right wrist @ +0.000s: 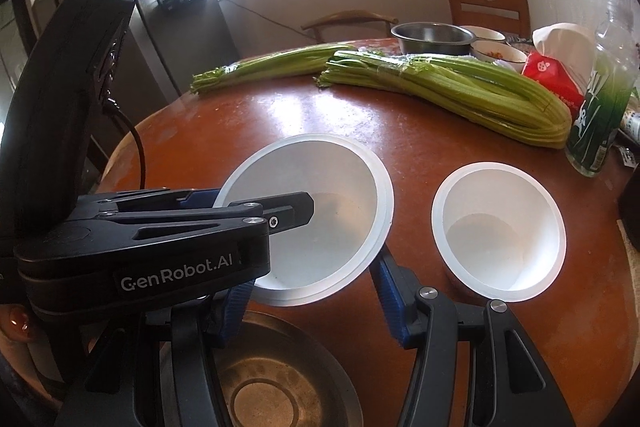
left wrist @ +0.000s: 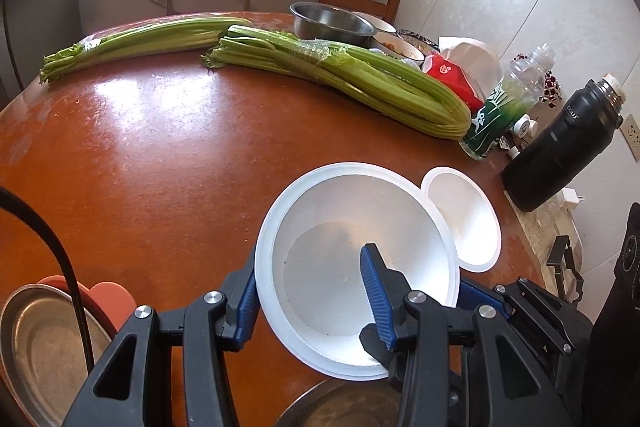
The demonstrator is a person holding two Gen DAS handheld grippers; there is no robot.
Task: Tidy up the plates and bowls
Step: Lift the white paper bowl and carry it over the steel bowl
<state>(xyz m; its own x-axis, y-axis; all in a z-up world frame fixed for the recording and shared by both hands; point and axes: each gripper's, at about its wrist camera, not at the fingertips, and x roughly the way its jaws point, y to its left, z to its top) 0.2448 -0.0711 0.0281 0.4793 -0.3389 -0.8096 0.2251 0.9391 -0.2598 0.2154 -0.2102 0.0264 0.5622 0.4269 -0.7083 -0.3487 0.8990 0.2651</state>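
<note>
the step in hand is the carrying of one white bowl toward its stack. the left tool is closed on the near wall of the large bowl: one blue pad lies inside the bowl, the other outside against the wall. in the right wrist view the same bowl hangs tilted, mouth toward the camera, and appears clear of the bench, though contact at its hidden underside cannot be ruled out.

the right tool is not gripping. its pads stand apart below the large bowl's rim, one at each side, with nothing pressed between them.

the small bowl stands upright on the bench, just right of the large bowl and apart from it in the right wrist view; in the left wrist view the large bowl's rim overlaps it. a metal dish lies below the right tool, near the bench edge. a metal plate with a red plate under it sits at lower left of the left wrist view.

the next move likely calls for nesting the two white bowls. the small bowl fits inside the large one, not the reverse, so the large bowl should be set down level first, then the free right tool can take the small bowl by its rim. the celery and the bottle are well clear of this path.
</note>
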